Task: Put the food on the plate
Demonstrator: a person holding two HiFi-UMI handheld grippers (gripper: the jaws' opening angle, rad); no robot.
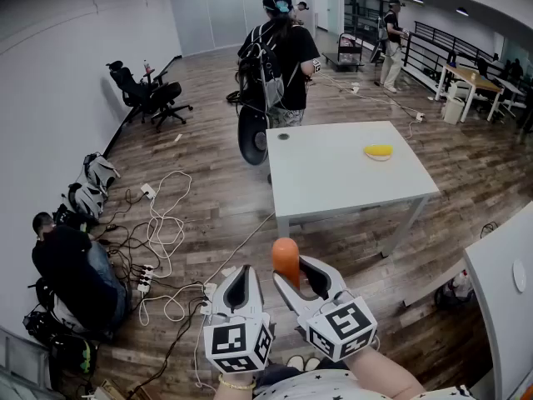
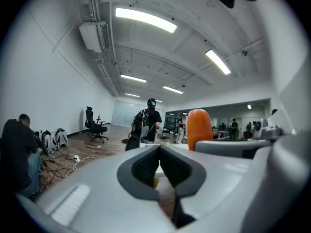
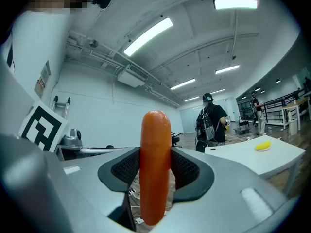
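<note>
No text is legible; the left cube (image 1: 238, 346) and right cube (image 1: 343, 325) bear only square markers.

Spread out as wood-plank floor (image 1: 218, 192) under ceiling strip lights (image 2: 146, 19), with a white wall (image 1: 50, 90) left, white worktop (image 1: 333, 172) centre, black office chairs (image 1: 154, 98) far left, tangled cables (image 1: 160, 223) near left.

A white table (image 1: 333, 173) stands on a wooden floor (image 1: 225, 198) in an open office. At its far corner a person in black (image 1: 287, 52) stands facing away, wearing a backpack (image 1: 260, 73). Black office chairs (image 1: 150, 97) sit by the left wall. Nearer along that wall lie grey backpacks (image 1: 92, 186), tangled white cables (image 1: 162, 223) and a power strip (image 1: 143, 280). A person in dark clothes (image 1: 71, 269) crouches beside them. Another person (image 1: 390, 44) stands far off by a railing (image 1: 433, 44).
</note>
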